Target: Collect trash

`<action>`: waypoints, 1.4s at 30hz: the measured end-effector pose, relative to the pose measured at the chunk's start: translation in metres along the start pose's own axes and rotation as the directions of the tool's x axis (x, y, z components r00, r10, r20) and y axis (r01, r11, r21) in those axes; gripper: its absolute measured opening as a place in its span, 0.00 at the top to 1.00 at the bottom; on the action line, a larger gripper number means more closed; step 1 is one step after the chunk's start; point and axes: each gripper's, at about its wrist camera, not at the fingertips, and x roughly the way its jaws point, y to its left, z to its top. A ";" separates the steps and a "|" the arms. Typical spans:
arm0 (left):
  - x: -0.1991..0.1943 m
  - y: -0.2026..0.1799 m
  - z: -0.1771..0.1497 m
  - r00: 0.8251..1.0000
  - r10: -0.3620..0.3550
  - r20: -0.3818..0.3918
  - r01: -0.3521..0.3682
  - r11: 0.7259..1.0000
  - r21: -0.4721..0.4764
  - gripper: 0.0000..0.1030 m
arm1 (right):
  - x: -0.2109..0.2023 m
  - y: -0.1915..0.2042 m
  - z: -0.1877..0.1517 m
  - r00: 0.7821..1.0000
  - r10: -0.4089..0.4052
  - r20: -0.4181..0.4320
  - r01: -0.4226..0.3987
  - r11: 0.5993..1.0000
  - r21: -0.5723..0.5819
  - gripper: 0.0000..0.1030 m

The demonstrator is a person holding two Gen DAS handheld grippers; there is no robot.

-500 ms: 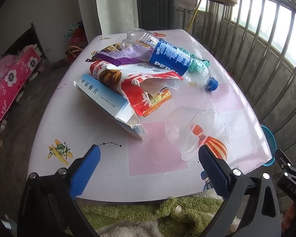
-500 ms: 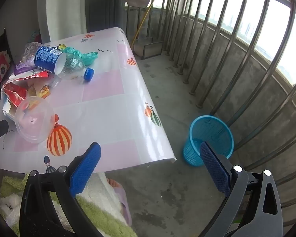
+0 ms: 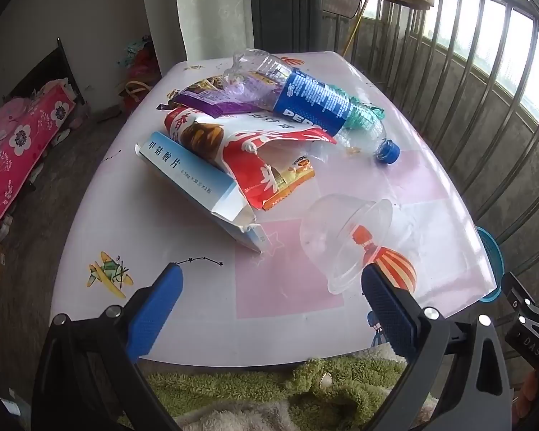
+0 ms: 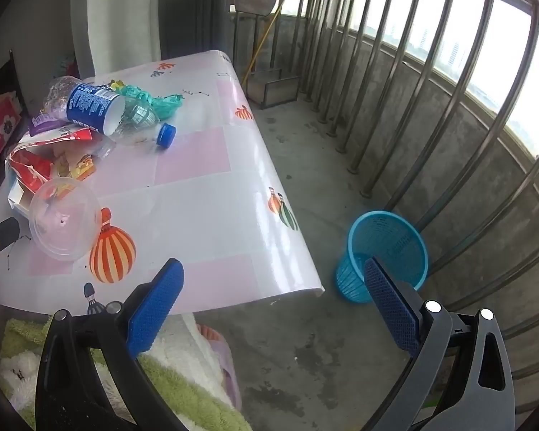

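The left gripper hangs over the near edge of the table, its blue fingers spread wide with nothing between them. Just beyond its right finger, a clear plastic cup lies on its side near the table's near right corner, mouth towards the gripper. Farther in, around the table's middle, the rest of the trash sits in a heap: a torn blue-and-white box, a red snack bag lapping over it, a purple wrapper and a crushed Pepsi bottle with a blue cap, pointing at the right edge.

The right gripper is also wide apart and empty, past the table's near right corner. Behind its right finger a blue mesh basket stands on the concrete floor, beside the railing.
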 end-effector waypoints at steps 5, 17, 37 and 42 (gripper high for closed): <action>0.002 0.001 0.000 1.000 0.000 -0.003 0.000 1.000 -0.001 0.05 | 0.000 -0.005 0.001 1.000 0.001 0.000 -0.001 1.000 0.000 0.07; 0.005 0.004 -0.001 1.000 0.004 -0.024 -0.005 1.000 -0.012 0.05 | 0.002 0.000 0.003 1.000 0.003 -0.001 -0.003 1.000 0.000 0.07; 0.007 0.006 -0.002 1.000 0.006 -0.030 -0.006 1.000 -0.015 0.05 | 0.004 0.007 0.002 1.000 0.010 -0.002 -0.010 1.000 0.001 0.07; 0.007 0.007 -0.003 1.000 0.007 -0.029 -0.007 1.000 -0.016 0.05 | 0.004 0.007 0.002 1.000 0.012 -0.004 -0.012 1.000 0.000 0.07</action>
